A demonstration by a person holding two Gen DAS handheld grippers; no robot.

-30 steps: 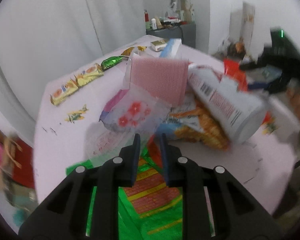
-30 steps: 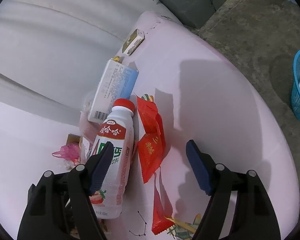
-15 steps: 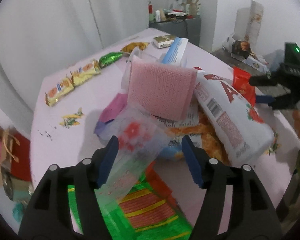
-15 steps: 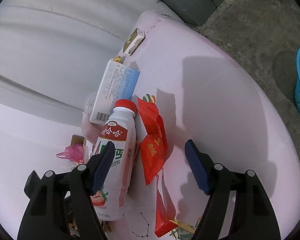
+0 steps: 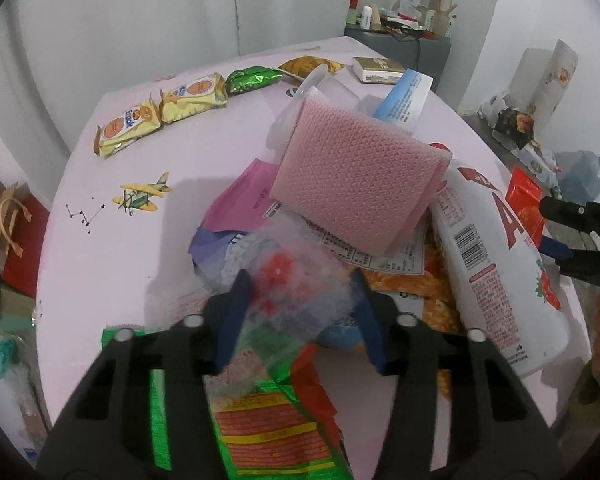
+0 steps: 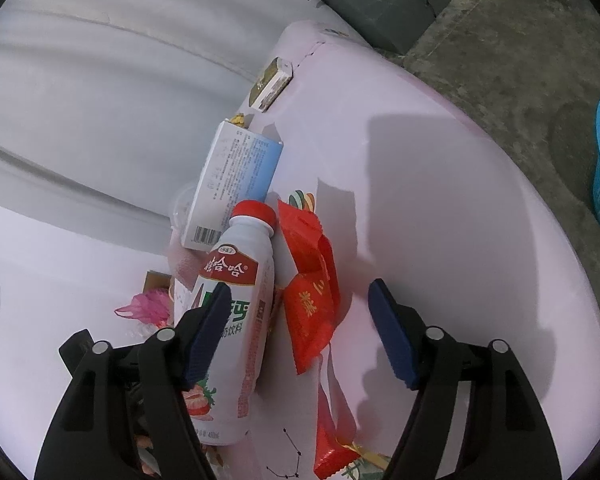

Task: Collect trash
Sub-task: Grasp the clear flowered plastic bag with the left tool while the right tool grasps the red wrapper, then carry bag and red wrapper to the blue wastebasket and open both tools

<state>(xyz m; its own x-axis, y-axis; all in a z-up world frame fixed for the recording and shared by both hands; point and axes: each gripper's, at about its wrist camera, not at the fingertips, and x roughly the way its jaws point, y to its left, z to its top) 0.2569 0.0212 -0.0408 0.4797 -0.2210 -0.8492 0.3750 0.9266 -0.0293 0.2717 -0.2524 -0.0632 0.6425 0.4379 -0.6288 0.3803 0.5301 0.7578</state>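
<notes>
The left gripper has just been closing, its jaws around a clear flowered bag atop the trash pile, pads seemingly not pressing yet. Beyond lie a pink sponge and white bottle. The right gripper stands spread over a red wrapper on the pink table

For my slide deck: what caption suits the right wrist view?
Open right tool over a lying white drink bottle and red wrapper on the pink table.
</notes>
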